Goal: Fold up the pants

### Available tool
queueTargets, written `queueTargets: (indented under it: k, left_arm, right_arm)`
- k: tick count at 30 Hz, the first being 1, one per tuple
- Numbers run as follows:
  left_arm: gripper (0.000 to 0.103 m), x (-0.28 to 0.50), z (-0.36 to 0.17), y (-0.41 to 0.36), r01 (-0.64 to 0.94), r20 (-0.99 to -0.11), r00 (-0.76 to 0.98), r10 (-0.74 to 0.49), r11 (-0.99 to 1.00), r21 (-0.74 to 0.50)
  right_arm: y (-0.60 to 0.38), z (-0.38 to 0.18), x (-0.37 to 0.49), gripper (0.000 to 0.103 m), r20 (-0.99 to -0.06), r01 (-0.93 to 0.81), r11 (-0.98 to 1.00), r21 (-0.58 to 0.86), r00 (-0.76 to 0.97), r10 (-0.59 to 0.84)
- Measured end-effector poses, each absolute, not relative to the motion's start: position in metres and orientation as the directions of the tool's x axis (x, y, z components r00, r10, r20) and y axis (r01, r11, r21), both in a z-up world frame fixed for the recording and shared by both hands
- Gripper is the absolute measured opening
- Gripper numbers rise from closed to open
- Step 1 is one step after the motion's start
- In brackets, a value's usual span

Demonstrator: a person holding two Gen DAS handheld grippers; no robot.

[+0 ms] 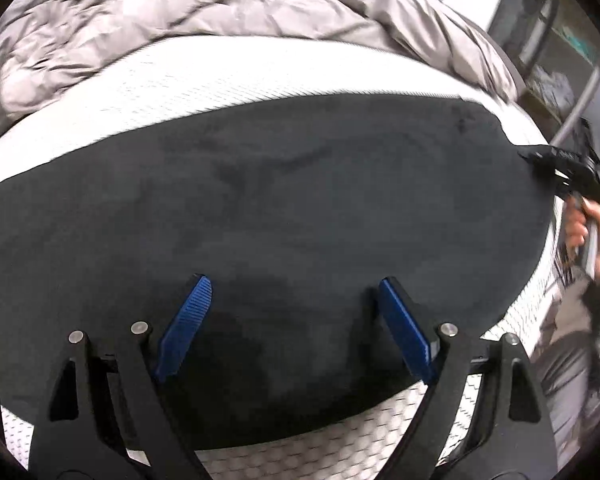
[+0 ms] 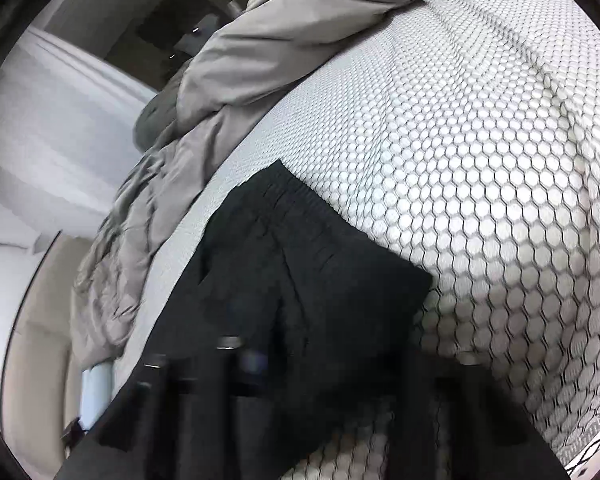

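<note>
Dark pants (image 1: 280,220) lie spread flat across a white mattress with a honeycomb pattern (image 1: 204,76). My left gripper (image 1: 296,292) is open, its blue pads (image 1: 188,324) just above the near edge of the pants. My right gripper shows at the far right of the left wrist view (image 1: 556,168), at the pants' right end. In the right wrist view the elastic waistband end of the pants (image 2: 300,248) lies on the mattress (image 2: 480,160). There my right gripper (image 2: 320,360) is blurred and dark against the cloth.
A rumpled grey duvet (image 1: 172,12) is heaped along the far side of the mattress and also shows in the right wrist view (image 2: 260,48). A shelf unit (image 1: 556,48) stands at the far right. White wall and floor (image 2: 48,152) lie beyond the bed's edge.
</note>
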State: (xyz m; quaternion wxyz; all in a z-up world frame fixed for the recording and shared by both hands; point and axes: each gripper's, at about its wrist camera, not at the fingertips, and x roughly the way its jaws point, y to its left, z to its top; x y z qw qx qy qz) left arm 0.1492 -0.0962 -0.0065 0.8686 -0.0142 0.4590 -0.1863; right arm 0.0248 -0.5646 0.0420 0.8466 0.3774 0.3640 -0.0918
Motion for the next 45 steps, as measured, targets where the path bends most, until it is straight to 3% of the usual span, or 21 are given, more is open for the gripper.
queueTargets:
  k: [2,5,7,10,11,12,14,16,18,22,25,28,33,41,42,44,45]
  left_arm:
    - [0.085,0.150,-0.003,-0.076,0.263,-0.779,0.535,-0.327,0.941,-0.214]
    - [0.085,0.157,-0.003,-0.044,0.177,-0.764,0.565,-0.310,0.951,-0.254]
    - [0.085,0.162,-0.005,-0.024,0.127,-0.761,0.576,-0.299,0.952,-0.279]
    - [0.084,0.163,-0.010,0.001,0.066,-0.758,0.588,-0.280,0.951,-0.301]
    - [0.084,0.164,-0.011,0.009,0.048,-0.756,0.592,-0.279,0.949,-0.312]
    - [0.084,0.163,-0.012,0.015,0.038,-0.752,0.594,-0.285,0.944,-0.328]
    - [0.084,0.163,-0.013,0.025,0.034,-0.740,0.599,-0.307,0.933,-0.359]
    - [0.084,0.163,-0.013,0.030,0.031,-0.735,0.602,-0.311,0.929,-0.368]
    - [0.084,0.162,-0.011,0.028,0.048,-0.725,0.603,-0.331,0.923,-0.382]
    - [0.078,0.165,-0.011,0.008,0.114,-0.715,0.576,-0.397,0.905,-0.410]
    - [0.068,0.167,-0.013,-0.012,0.162,-0.710,0.528,-0.466,0.876,-0.455]
    - [0.056,0.166,-0.016,-0.030,0.198,-0.690,0.457,-0.561,0.821,-0.536]
    - [0.057,0.175,-0.036,-0.045,0.170,-0.678,0.350,-0.646,0.756,-0.632]
    - [0.058,0.202,-0.049,-0.070,0.119,-0.628,0.352,-0.694,0.699,-0.705]
    - [0.052,0.203,-0.048,-0.077,0.116,-0.636,0.366,-0.680,0.711,-0.694]
    - [0.028,0.208,-0.045,-0.090,0.107,-0.661,0.384,-0.645,0.742,-0.661]
    - [0.022,0.208,-0.043,-0.094,0.110,-0.662,0.398,-0.634,0.750,-0.652]
  right_arm:
    - [-0.544,0.071,0.029,0.015,-0.661,0.385,0.765,0.516,0.747,0.070]
    - [-0.494,0.120,0.041,0.013,-0.577,0.224,0.843,0.490,0.808,0.120]
    - [-0.449,0.142,0.053,0.013,-0.535,0.097,0.874,0.475,0.821,0.200]
    - [-0.350,0.158,0.072,0.014,-0.517,-0.183,0.869,0.460,0.740,0.430]
    - [-0.307,0.154,0.082,0.021,-0.550,-0.297,0.841,0.451,0.650,0.525]
    - [-0.274,0.145,0.088,0.040,-0.585,-0.374,0.810,0.452,0.561,0.585]
    - [-0.220,0.124,0.089,0.055,-0.678,-0.463,0.802,0.377,0.452,0.579]
    - [-0.182,0.107,0.089,0.055,-0.763,-0.548,0.788,0.280,0.372,0.529]
    - [-0.182,0.108,0.088,0.055,-0.763,-0.565,0.775,0.281,0.358,0.538]
    - [-0.231,0.129,0.085,0.056,-0.711,-0.463,0.855,0.235,0.518,0.476]
    - [-0.262,0.111,0.090,0.056,-0.768,-0.290,0.950,0.118,0.580,0.272]
    - [-0.254,0.074,0.105,0.056,-0.835,-0.300,0.949,0.097,0.494,0.241]
    - [-0.269,0.077,0.100,0.056,-0.826,-0.330,0.939,0.096,0.500,0.260]
    - [-0.286,0.070,0.097,0.056,-0.824,-0.276,0.956,0.097,0.517,0.233]
    - [-0.288,0.068,0.097,0.056,-0.826,-0.269,0.958,0.097,0.515,0.228]
    - [-0.291,0.065,0.097,0.056,-0.831,-0.258,0.961,0.097,0.510,0.221]
    - [-0.290,0.064,0.100,0.056,-0.832,-0.256,0.962,0.094,0.511,0.217]
